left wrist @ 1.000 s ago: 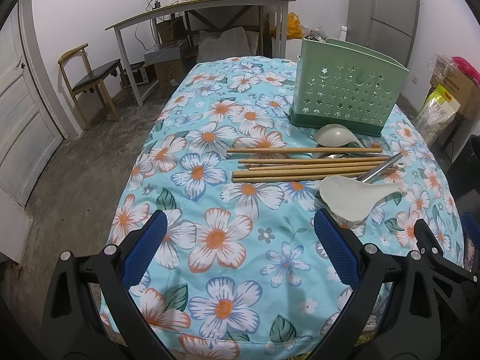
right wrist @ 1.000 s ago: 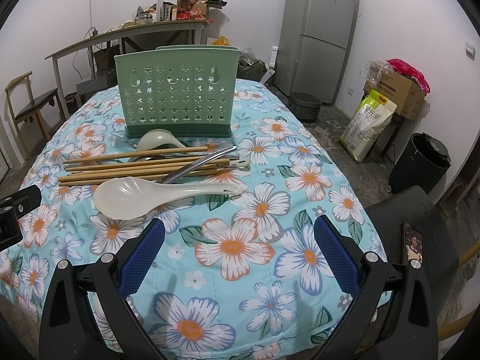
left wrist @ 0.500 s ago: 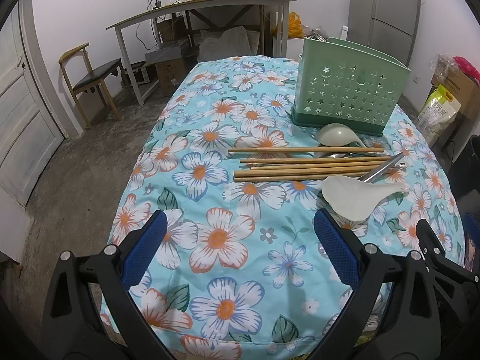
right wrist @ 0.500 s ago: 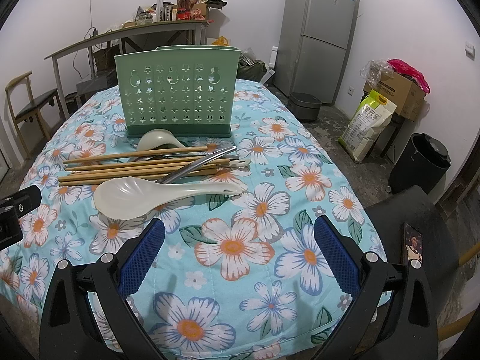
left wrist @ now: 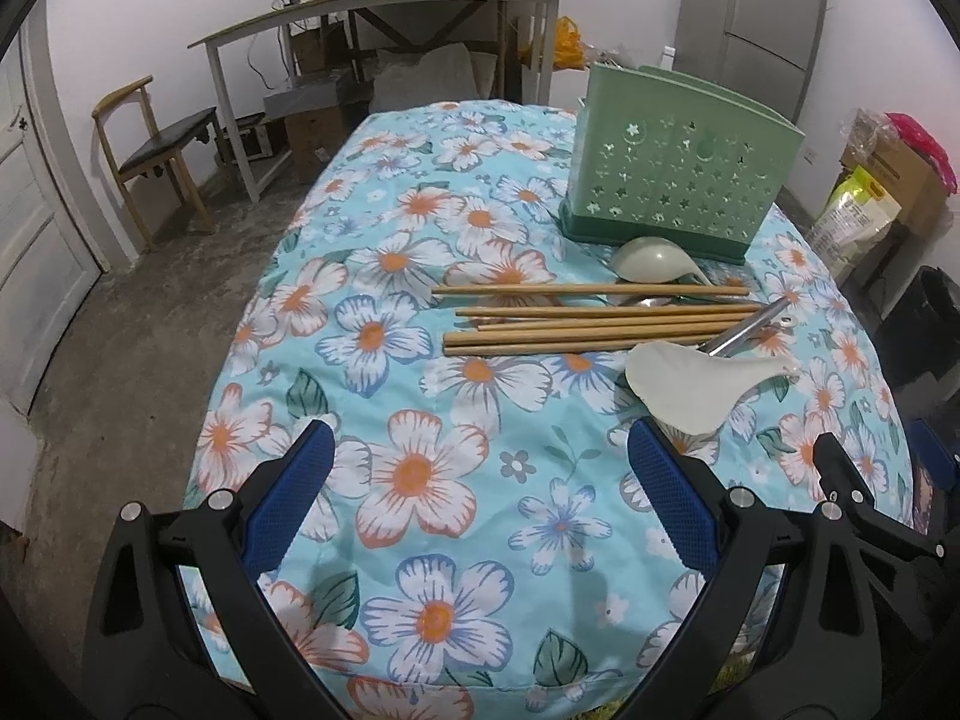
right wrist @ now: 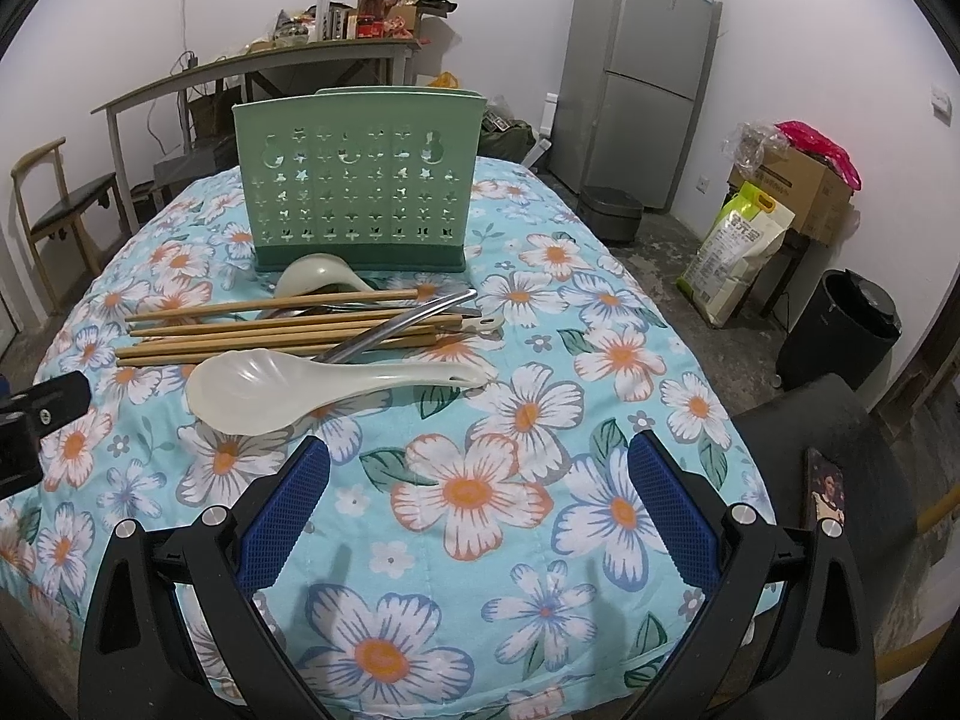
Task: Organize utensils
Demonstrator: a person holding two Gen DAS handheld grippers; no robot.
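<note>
A: What are the two grippers doing?

B: The left gripper point(left wrist: 477, 480) has its jaws spread wide with nothing between them, above the floral cloth point(left wrist: 420, 468) on the surface. The right gripper point(right wrist: 480, 492) is the same: jaws wide apart and empty.

A: Where are the utensils?

B: All ahead of the jaws. In the right view the white spoon point(right wrist: 288, 387) lies closest, just beyond the left jaw, bowl to the left, handle running right. Past it are the chopsticks point(right wrist: 270, 336), lying crosswise in a loose bundle (how many, I cannot tell), with a metal handle point(right wrist: 402, 324) slanting over them. A green ladle point(right wrist: 318, 279) lies farther on, partly under the top chopstick.

A: And the holder?

B: The green holder point(right wrist: 354, 186) stands upright beyond everything, straight ahead of the right jaws, the ladle's bowl close against its base. From the left view the holder point(left wrist: 678, 180) sits ahead and to the right, and the white spoon point(left wrist: 690, 384) lies just beyond the right jaw, with the chopsticks point(left wrist: 588, 324) behind it.

A: Anything touching the jaws?

B: Nothing.
</note>
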